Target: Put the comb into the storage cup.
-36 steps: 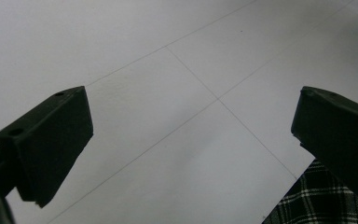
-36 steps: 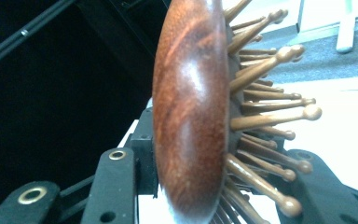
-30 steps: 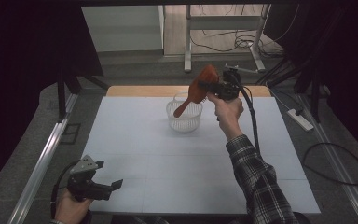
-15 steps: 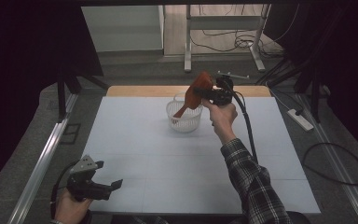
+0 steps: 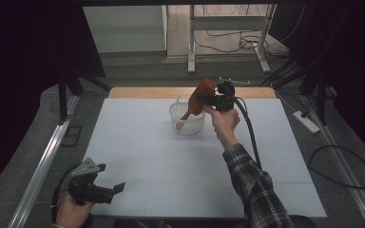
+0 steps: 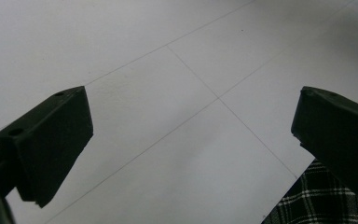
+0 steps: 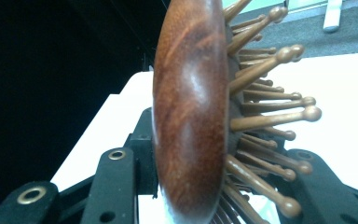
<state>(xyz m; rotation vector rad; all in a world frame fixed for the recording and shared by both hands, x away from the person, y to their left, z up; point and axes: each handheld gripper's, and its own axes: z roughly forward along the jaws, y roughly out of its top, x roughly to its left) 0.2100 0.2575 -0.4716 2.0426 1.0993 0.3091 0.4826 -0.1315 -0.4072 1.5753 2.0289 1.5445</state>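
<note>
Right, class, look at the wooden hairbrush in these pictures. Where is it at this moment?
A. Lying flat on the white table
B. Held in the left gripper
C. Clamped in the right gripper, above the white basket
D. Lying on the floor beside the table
C: the right gripper is shut on the wooden hairbrush, its handle pointing down into the white basket; the left gripper is open and holds nothing.
</note>
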